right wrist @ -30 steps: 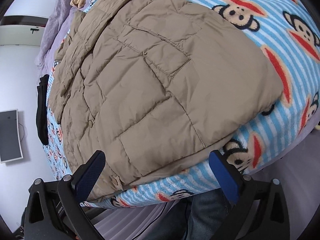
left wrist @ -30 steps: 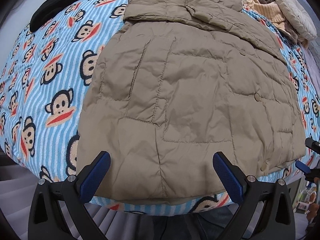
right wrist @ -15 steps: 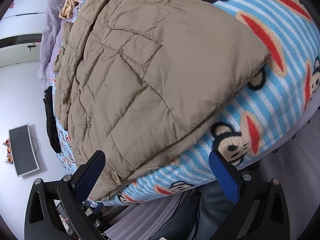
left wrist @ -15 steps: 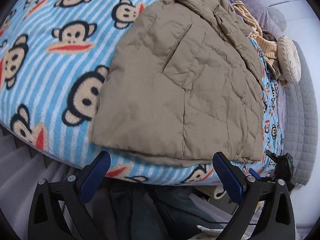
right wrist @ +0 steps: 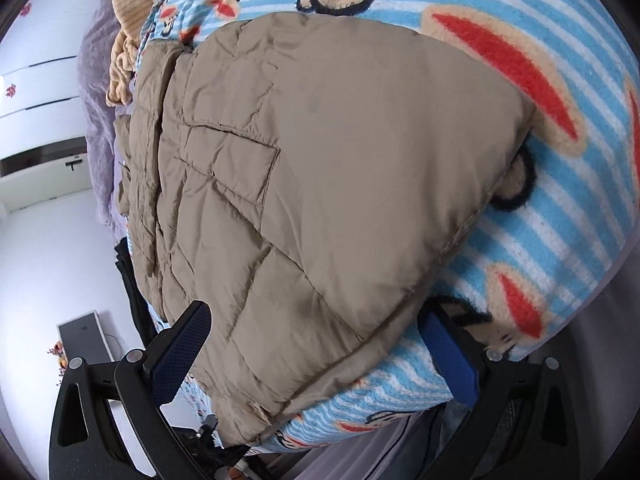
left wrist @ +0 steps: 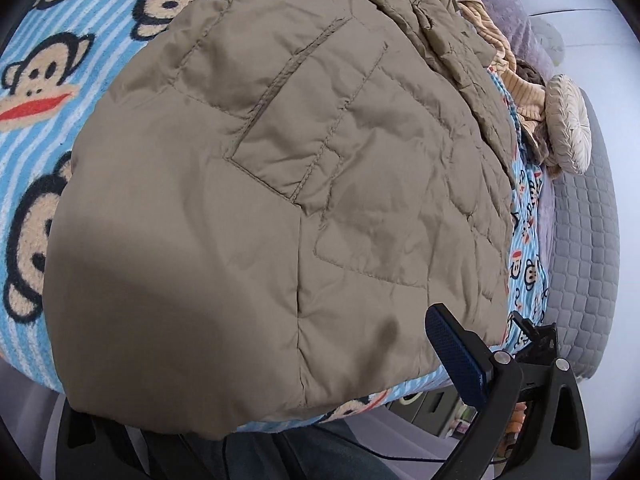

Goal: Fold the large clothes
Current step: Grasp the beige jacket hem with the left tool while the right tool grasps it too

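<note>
Two grippers, both at the near hem of the khaki quilted puffer jacket (left wrist: pixel 280 200), which lies flat on the blue striped monkey-print fleece blanket (left wrist: pixel 36 80) w/ its hem at the bed edge nearest me.

Left gripper (left wrist: pixel 256 392): only the right finger (left wrist: pixel 456 360) shows; the left one is hidden under the jacket's near-left corner, which drapes over the tool. Looks like that corner sits between spread jaws, not pinched, but I can't tell how wide they stand.

Right gripper (right wrist: pixel 316 356): jaws wide, straddling the hem. One blue pad (right wrist: pixel 180 356) lies beside the jacket's snap edge, the other against the blanket under the fold; fabric bulges between, ungripped.

Handling, my read: light, soft, puffy, no stiffness; the shell looks slick, so a shallow pinch prob. slips and the fill will spring back. I'd bite deep on the stitched hem at each bottom corner, catching both layers.

Far right in the left view: round pleated cushion (left wrist: pixel 568 120), grey quilted mattress pad (left wrist: pixel 580 260).
</note>
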The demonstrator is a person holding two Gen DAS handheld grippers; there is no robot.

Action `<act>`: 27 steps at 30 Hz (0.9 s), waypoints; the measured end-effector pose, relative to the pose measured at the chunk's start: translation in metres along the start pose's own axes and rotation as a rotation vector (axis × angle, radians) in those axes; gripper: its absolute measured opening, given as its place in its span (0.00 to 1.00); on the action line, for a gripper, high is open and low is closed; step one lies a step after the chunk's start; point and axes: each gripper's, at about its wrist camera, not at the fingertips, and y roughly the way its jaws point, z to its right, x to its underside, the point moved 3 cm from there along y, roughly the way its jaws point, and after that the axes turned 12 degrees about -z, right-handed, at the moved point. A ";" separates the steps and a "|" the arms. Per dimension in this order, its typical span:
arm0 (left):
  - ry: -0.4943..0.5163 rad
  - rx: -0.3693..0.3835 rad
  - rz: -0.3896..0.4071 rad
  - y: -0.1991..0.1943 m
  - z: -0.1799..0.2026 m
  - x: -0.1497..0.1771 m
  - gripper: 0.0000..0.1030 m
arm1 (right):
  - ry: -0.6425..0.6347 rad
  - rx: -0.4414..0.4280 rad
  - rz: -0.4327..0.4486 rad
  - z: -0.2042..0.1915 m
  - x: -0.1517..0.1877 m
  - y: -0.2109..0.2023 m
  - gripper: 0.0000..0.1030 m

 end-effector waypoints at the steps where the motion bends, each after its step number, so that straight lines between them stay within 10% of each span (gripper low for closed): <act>1: -0.003 -0.011 0.000 0.001 0.000 -0.001 0.90 | 0.012 -0.010 0.005 0.000 -0.001 0.000 1.00; 3: 0.005 -0.043 -0.006 0.001 0.001 -0.004 0.71 | 0.032 -0.043 0.003 0.002 -0.003 0.001 0.95; 5: 0.017 -0.053 -0.010 -0.001 0.000 -0.006 0.32 | 0.036 -0.045 -0.012 0.000 -0.002 0.003 0.53; 8: 0.027 -0.042 0.025 -0.012 0.001 -0.009 0.23 | 0.001 0.016 -0.022 -0.007 -0.001 0.005 0.14; 19: 0.160 -0.024 0.194 -0.085 0.061 -0.032 0.17 | -0.296 0.107 0.017 -0.097 -0.013 -0.030 0.10; 27: 0.251 -0.087 0.373 -0.140 0.140 -0.110 0.16 | -0.605 0.185 0.058 -0.227 -0.070 -0.045 0.09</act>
